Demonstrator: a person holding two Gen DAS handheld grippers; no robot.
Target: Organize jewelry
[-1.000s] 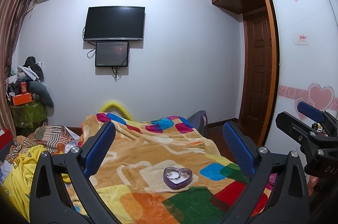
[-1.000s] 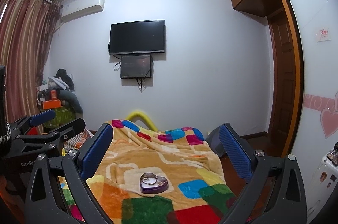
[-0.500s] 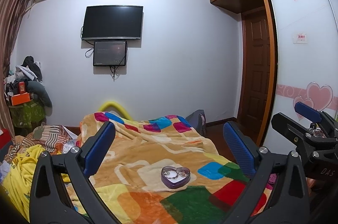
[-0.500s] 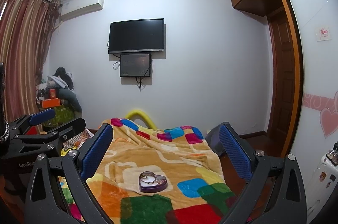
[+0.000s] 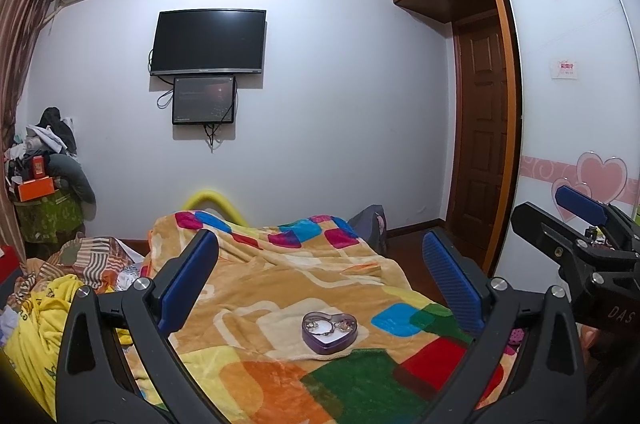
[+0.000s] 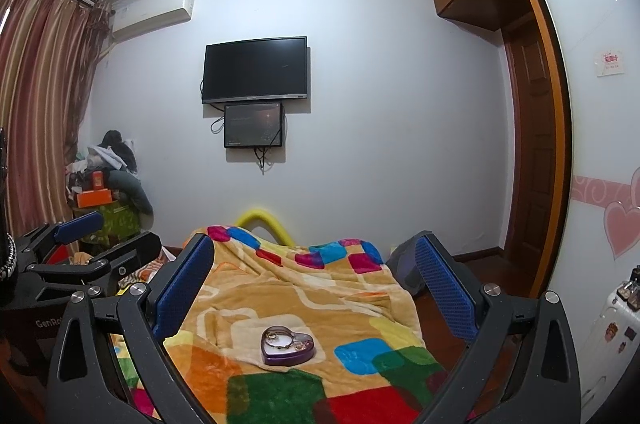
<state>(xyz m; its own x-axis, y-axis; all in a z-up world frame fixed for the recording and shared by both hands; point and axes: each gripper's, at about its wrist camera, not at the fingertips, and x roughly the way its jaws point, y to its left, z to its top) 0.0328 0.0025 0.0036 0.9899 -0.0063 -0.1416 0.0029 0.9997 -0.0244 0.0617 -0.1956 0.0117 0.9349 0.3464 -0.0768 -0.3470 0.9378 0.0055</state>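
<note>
Bed (image 5: 280, 288) under patchwork blanket (image 6: 304, 288); purple heart tin (image 5: 329, 332) on blanket

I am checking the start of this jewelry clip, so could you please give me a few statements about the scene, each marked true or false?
1. The heart-shaped purple tin lies open on the colourful blanket, with jewelry inside. True.
2. The left gripper is shut on the tin. False: its fingers stand wide apart, above the tin and not touching it.
3. The right gripper is open and holds nothing. True.
4. The television on the wall shows a bright picture. False: its screen is dark.
5. The tin sits on a bare wooden table. False: it rests on the blanket over the bed.
</note>
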